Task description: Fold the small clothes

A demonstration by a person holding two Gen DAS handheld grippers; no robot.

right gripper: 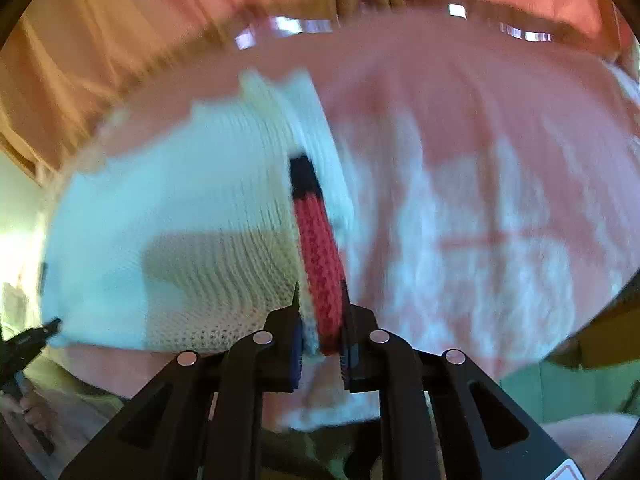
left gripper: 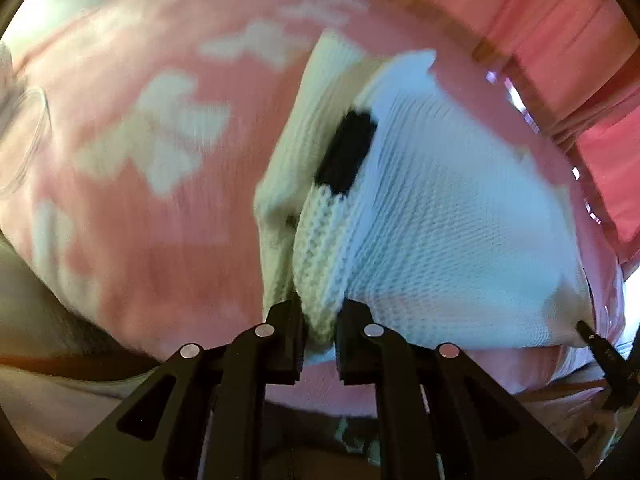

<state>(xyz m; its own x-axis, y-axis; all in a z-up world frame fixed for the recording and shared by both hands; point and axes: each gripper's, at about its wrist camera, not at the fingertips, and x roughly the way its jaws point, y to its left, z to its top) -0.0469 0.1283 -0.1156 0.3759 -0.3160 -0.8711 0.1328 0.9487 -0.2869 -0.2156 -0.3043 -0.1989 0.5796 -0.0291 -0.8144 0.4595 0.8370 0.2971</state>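
Observation:
A small white knit garment (left gripper: 440, 220) with a black patch (left gripper: 346, 152) lies over a pink cloth with white shapes (left gripper: 160, 140). My left gripper (left gripper: 320, 320) is shut on the garment's ribbed white edge and holds it lifted. My right gripper (right gripper: 320, 332) is shut on another edge of the same garment (right gripper: 180, 220), where a red knit band (right gripper: 320, 264) with a black end runs between the fingers. The right gripper's tip (left gripper: 588, 330) shows at the garment's far corner in the left wrist view; the left gripper (right gripper: 40, 332) shows at the left edge of the right wrist view.
Pink-red curtains (left gripper: 540, 20) hang behind the pink cloth (right gripper: 480, 220). A clear plastic edge (left gripper: 516, 100) runs along the far side of the surface. A hand (right gripper: 28, 408) holds the other gripper at the lower left.

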